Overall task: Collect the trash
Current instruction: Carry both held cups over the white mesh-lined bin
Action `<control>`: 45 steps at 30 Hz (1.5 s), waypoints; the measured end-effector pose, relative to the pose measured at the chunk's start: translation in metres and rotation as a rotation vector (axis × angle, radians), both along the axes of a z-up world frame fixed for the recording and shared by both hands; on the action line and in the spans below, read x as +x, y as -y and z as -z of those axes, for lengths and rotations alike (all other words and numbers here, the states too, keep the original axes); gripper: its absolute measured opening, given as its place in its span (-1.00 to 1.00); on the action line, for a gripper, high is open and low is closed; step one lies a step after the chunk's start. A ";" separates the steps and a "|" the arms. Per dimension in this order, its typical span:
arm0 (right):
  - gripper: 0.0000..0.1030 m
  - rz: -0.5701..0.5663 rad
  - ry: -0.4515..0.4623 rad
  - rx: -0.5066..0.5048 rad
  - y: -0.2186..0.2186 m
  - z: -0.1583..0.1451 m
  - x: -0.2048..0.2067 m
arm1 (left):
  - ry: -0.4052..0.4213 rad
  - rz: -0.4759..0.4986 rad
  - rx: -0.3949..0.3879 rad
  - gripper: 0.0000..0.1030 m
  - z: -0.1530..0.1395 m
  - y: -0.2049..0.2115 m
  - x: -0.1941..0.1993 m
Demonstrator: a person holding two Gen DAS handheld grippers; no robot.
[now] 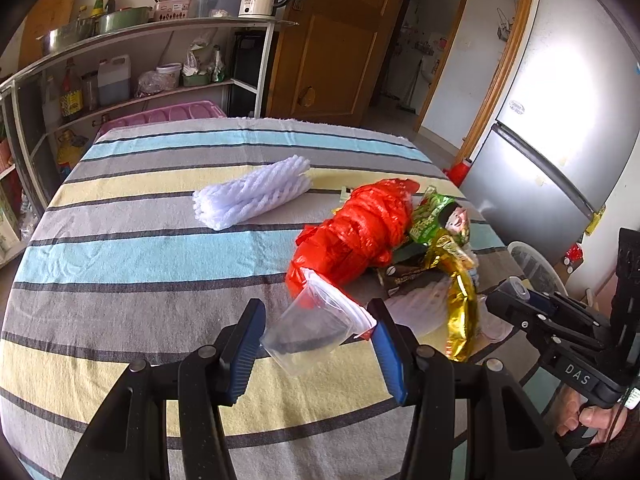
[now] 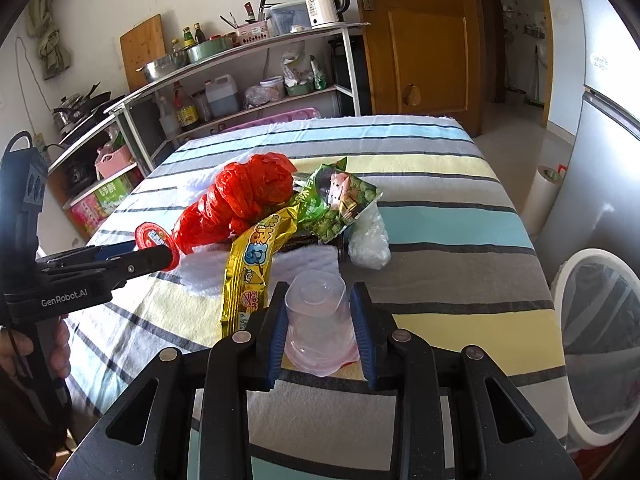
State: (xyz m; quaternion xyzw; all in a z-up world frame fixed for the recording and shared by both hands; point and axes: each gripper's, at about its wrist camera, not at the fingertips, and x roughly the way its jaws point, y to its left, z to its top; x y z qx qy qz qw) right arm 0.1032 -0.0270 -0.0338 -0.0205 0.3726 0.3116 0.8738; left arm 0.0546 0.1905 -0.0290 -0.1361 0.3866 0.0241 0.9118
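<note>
Cups sit in both of our grippers. Our right gripper (image 2: pixel 318 328) is clamped on a clear cup (image 2: pixel 318 320), upside down, its bottom pointing up and away from us. Our left gripper (image 1: pixel 316 344) is squeezed on a see-through cup (image 1: pixel 316 328) lying on its side, long way running near-left to far-right. We think we should squeeze gently so they don't crack, then carry them right to the white bin (image 2: pixel 600 344) beside the striped table (image 2: pixel 440 216).
</note>
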 end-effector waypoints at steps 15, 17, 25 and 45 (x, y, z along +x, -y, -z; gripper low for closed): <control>-0.38 0.101 0.074 0.069 0.044 -0.032 -0.006 | 0.083 0.134 -0.007 0.03 -0.042 0.059 0.015; -0.38 0.123 0.080 0.071 0.054 -0.035 -0.006 | 0.085 0.160 -0.006 0.03 -0.045 0.070 0.021; -0.38 0.252 0.124 0.075 0.106 -0.051 -0.005 | 0.095 0.289 -0.015 0.03 -0.052 0.126 0.056; -0.38 0.561 0.017 -0.027 0.252 -0.009 0.028 | -0.001 0.614 -0.028 0.03 -0.020 0.301 0.143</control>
